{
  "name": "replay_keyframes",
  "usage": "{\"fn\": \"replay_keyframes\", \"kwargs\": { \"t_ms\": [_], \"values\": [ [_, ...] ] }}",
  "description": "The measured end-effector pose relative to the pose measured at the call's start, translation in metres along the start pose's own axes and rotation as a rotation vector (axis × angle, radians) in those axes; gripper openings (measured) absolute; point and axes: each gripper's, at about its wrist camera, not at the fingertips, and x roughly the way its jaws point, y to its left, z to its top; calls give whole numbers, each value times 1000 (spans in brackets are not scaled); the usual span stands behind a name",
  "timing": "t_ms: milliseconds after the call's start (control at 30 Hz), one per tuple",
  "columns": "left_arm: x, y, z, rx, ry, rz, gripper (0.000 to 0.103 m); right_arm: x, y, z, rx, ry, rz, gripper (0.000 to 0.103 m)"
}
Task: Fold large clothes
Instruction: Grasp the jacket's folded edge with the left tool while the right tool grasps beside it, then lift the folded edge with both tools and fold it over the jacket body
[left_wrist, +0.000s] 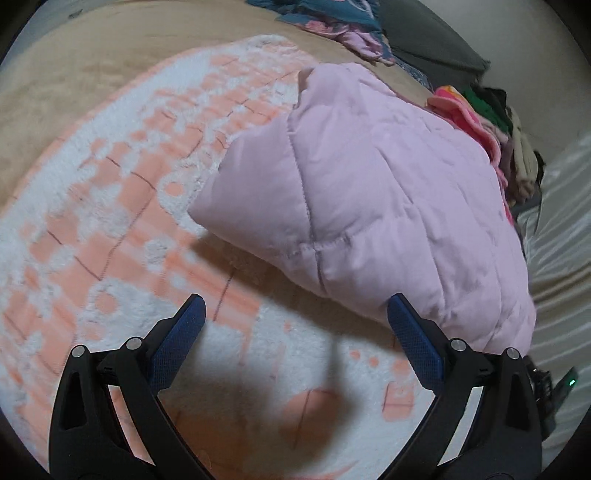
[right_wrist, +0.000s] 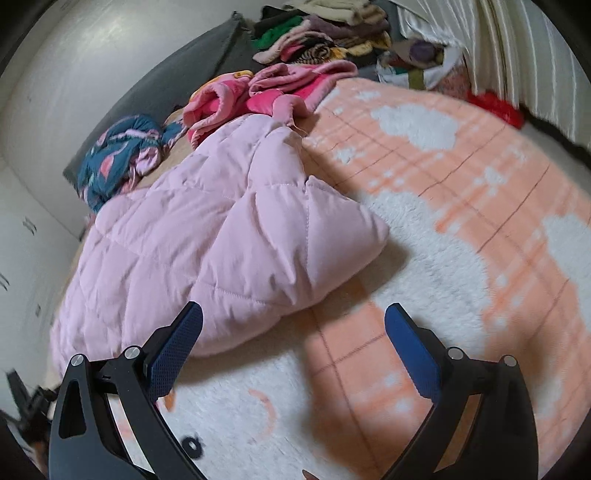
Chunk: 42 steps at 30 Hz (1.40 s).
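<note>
- Tongs, left (left_wrist: 295, 308) and right (right_wrist: 293, 315), both spread wide, grasping nothing.
- Pink quilted jacket (left_wrist: 369, 206) lies bunched on the peach-and-white blanket (left_wrist: 110, 229), at one o'clock of the left tongs, eleven o'clock of the right.

No readable text, label, brand, number or sign anywhere in either view, on fabric or elsewhere.

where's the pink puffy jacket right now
The pink puffy jacket lies folded on the peach and white blanket, left of centre in the right wrist view, with a bright pink garment just behind it; neither gripper touches it.
</note>
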Motion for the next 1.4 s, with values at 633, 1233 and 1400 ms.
{"fn": "replay_keyframes", "kwargs": {
  "t_ms": [633, 1233, 1400],
  "values": [
    [48, -9, 45, -204, -15, -164, 95, 53, 2, 24, 165, 22, 98, 99],
    [35, -46, 59, -12, -144, -61, 50, 46, 30, 29, -7, -24, 127, 44],
    [25, -56, 63, 91, -159, -42, 38, 37, 42, 28, -72, -39, 96, 36]
  ]
}}
